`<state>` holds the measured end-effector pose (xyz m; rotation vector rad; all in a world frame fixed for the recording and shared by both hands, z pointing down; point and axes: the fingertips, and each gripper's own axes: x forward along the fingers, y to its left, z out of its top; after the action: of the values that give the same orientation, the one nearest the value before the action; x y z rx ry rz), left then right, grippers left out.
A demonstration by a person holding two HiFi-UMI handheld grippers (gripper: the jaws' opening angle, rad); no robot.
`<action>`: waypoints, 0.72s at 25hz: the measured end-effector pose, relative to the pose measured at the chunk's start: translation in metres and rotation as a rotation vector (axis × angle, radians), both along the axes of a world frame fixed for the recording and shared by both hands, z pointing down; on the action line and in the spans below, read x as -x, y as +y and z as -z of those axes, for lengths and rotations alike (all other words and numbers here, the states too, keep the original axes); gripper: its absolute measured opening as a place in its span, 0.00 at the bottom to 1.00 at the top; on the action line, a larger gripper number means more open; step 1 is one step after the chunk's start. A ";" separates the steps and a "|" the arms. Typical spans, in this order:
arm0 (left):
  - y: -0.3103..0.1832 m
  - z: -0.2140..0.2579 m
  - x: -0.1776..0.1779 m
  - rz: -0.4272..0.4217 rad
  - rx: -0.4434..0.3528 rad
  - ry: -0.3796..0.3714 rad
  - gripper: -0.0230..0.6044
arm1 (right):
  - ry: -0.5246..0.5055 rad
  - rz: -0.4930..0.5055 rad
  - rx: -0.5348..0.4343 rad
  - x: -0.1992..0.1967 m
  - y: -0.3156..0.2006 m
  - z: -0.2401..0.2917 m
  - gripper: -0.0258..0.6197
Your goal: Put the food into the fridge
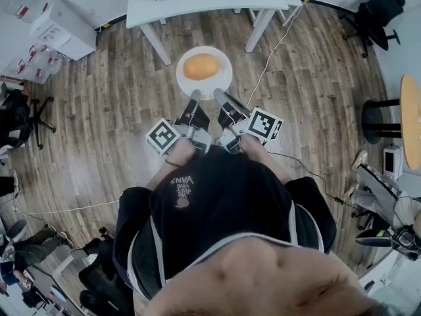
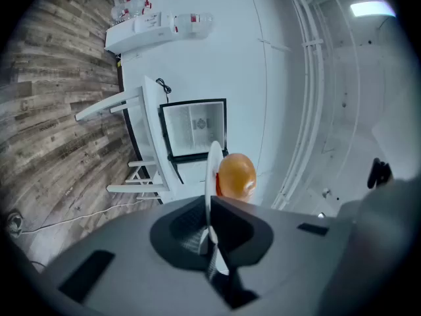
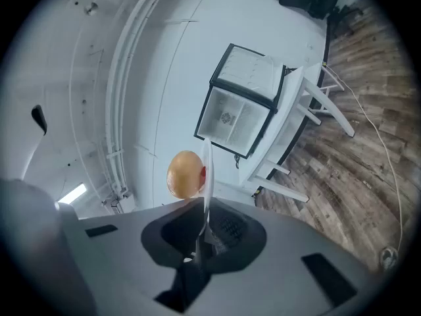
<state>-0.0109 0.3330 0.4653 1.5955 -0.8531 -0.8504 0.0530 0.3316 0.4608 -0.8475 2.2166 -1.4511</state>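
Note:
A white plate (image 1: 204, 81) carries an orange-brown round bun (image 1: 200, 66) above the wooden floor. Both grippers hold it by its near rim. My left gripper (image 1: 195, 97) is shut on the rim at the left, my right gripper (image 1: 219, 96) on the rim at the right. In the left gripper view the plate (image 2: 212, 170) stands edge-on between the jaws of the left gripper (image 2: 210, 206), with the bun (image 2: 235, 175) beside it. The right gripper view shows the same plate (image 3: 208, 170), bun (image 3: 185, 174) and the right gripper (image 3: 205, 209). Ahead stands a small black-framed fridge (image 2: 194, 129) (image 3: 240, 120) on a white table (image 1: 204, 5).
The table's legs (image 1: 156, 41) and a thin cable (image 1: 276, 51) on the floor lie just beyond the plate. Black office chairs (image 1: 375, 12) are at the far right, a round table (image 1: 411, 120) at the right edge, and white boxes (image 1: 59, 28) at the far left.

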 end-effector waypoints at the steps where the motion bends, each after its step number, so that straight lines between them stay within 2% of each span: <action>1: 0.000 0.000 -0.001 0.000 0.001 0.000 0.08 | -0.004 0.002 -0.004 0.000 0.000 0.001 0.09; 11: 0.001 0.001 -0.004 0.004 -0.009 -0.002 0.08 | -0.015 0.004 -0.018 -0.002 0.000 0.004 0.09; 15: 0.000 0.001 -0.007 0.014 -0.009 0.003 0.08 | -0.031 0.017 -0.052 -0.003 -0.003 0.008 0.09; 18: 0.000 -0.002 -0.007 0.026 0.001 0.007 0.08 | -0.028 0.023 -0.029 -0.004 -0.003 0.004 0.09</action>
<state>-0.0036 0.3330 0.4668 1.5824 -0.8703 -0.8731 0.0572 0.3284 0.4571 -0.7908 2.2279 -1.4292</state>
